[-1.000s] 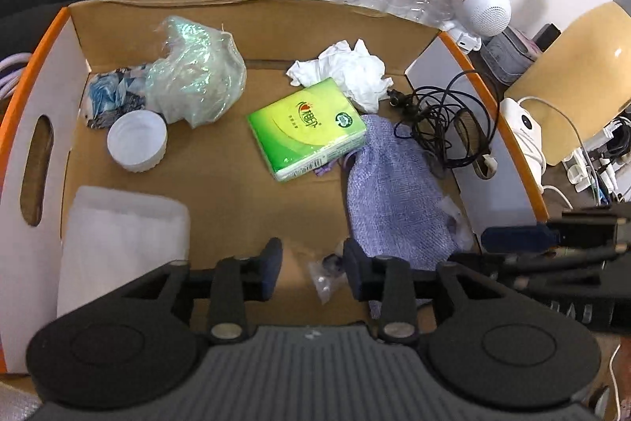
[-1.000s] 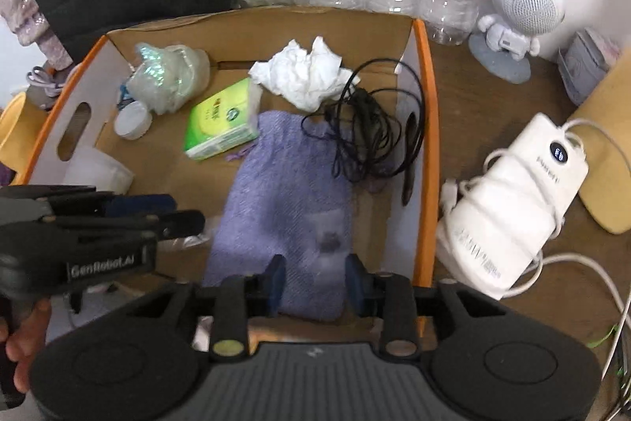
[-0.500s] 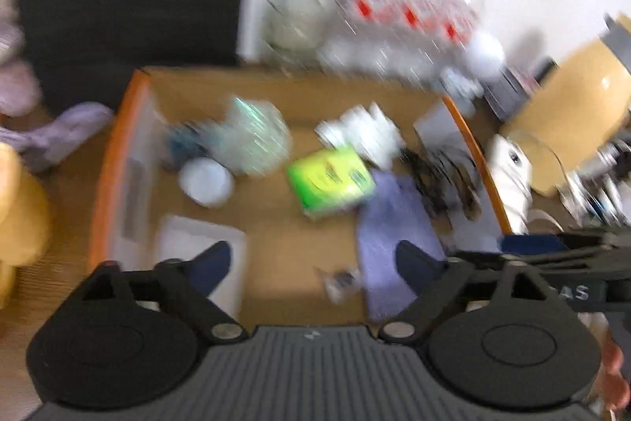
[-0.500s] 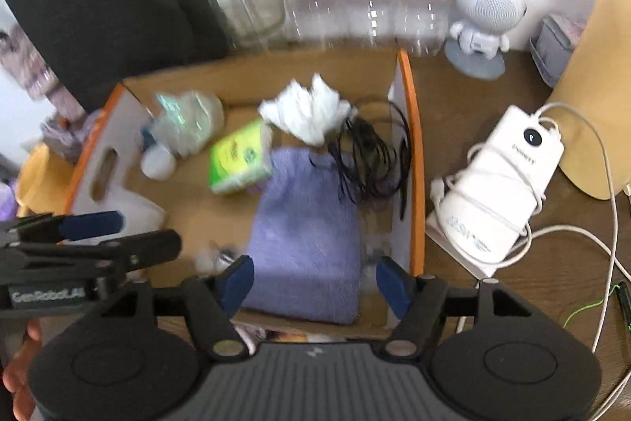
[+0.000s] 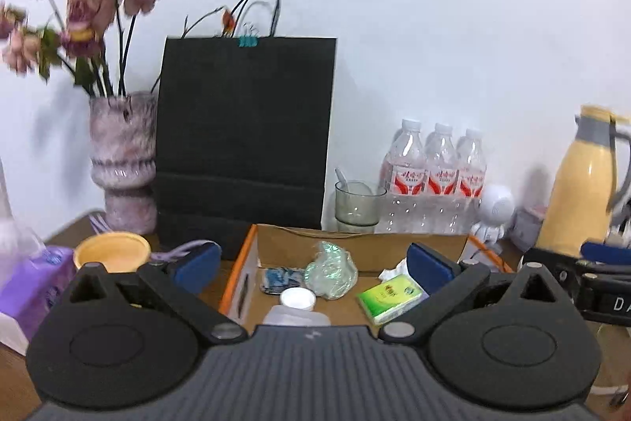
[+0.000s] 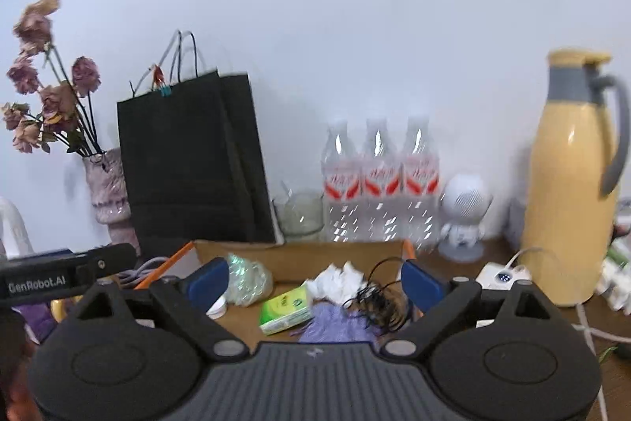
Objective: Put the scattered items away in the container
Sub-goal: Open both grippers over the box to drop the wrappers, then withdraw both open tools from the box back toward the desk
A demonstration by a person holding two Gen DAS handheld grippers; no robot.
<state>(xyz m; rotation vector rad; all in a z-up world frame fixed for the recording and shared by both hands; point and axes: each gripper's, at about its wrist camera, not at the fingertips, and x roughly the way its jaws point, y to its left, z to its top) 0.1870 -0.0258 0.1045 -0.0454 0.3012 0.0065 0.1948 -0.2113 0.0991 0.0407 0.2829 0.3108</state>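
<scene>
Wooden table (image 6: pixel 497 255) against a white wall (image 6: pixel 315 26) holds the cardboard box (image 5: pixel 355 247).

Bright, even indoor light, soft and diffuse. Faint grey shadows on the white wall (image 5: pixel 434 26) beside the black paper bag (image 5: pixel 244 133) and the vase (image 5: pixel 122 160). Strong fisheye bending and dark corners at the edges. Motion smear on the dried flowers (image 5: pixel 79 6); heavier blur in the right wrist view, with streaked glints on the water bottles (image 6: pixel 380 180). Small highlight on the yellow jug (image 6: pixel 568 184).
</scene>
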